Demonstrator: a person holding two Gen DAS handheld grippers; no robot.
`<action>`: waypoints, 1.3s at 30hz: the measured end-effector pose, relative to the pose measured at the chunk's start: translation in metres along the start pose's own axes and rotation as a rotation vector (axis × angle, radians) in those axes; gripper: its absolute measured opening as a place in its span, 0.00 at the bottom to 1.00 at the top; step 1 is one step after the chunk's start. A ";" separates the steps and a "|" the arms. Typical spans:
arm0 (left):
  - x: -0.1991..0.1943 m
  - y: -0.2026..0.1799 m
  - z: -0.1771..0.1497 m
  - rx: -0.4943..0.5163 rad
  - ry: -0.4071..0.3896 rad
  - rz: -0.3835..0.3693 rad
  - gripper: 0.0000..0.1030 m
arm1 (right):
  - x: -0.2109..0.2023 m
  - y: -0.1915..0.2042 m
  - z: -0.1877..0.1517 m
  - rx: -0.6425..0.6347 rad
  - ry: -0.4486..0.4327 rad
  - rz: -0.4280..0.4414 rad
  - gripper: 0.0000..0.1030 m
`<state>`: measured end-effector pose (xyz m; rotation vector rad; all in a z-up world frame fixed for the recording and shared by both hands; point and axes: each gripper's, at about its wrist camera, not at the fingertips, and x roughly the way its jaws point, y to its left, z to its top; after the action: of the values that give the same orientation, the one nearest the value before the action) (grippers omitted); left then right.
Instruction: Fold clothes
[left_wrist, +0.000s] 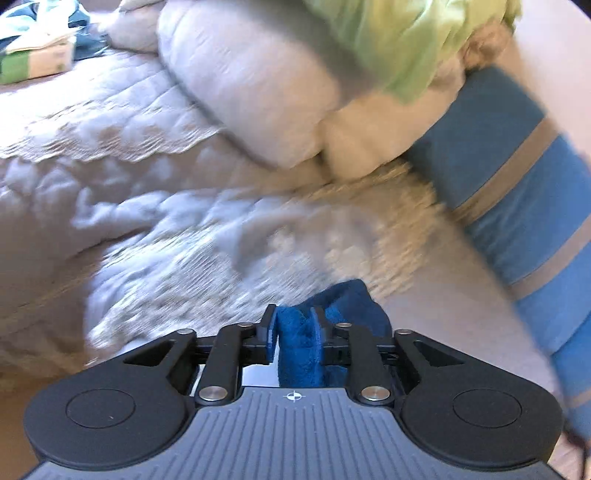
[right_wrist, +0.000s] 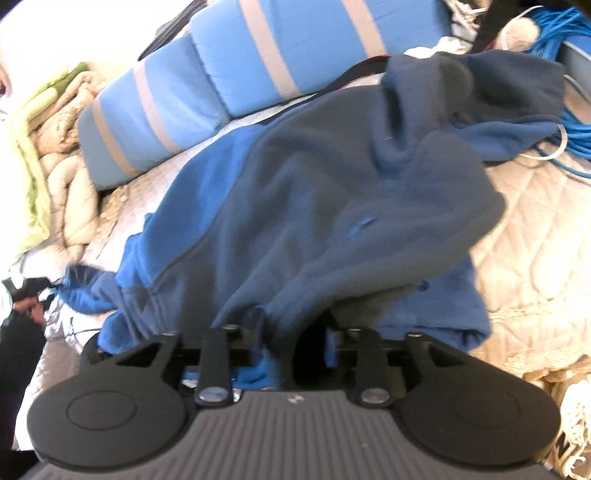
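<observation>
A blue fleece garment, dark blue outside and brighter blue inside, lies crumpled on the quilted bedspread in the right wrist view. One end of it stretches off to the left edge. My right gripper sits at its near hem with the jaws apart. Fabric drapes over the fingertips and hides them, and a dark gap shows beside the right finger. In the left wrist view my left gripper is shut on a bunch of the same blue fleece, which fills the space between the pads above the bedspread.
A long blue cushion with grey stripes lies along the far side of the bed; in the left wrist view the cushion is at right. A pale pillow and green cloth lie behind. Blue cable is coiled at far right. A box sits far left.
</observation>
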<state>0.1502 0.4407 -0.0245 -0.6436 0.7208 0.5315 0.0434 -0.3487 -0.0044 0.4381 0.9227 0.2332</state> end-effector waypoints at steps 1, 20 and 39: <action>0.000 0.002 -0.001 0.000 0.012 -0.008 0.32 | -0.002 -0.002 0.000 0.013 -0.009 0.004 0.53; -0.190 -0.170 -0.049 0.454 -0.105 -0.636 0.77 | -0.011 0.012 0.067 0.158 -0.110 0.341 0.08; -0.226 -0.351 -0.395 1.594 -0.298 -0.664 0.78 | -0.019 0.046 0.155 0.108 -0.180 0.397 0.08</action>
<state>0.0612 -0.1245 0.0358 0.6949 0.4073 -0.5959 0.1573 -0.3561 0.1121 0.7309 0.6674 0.4988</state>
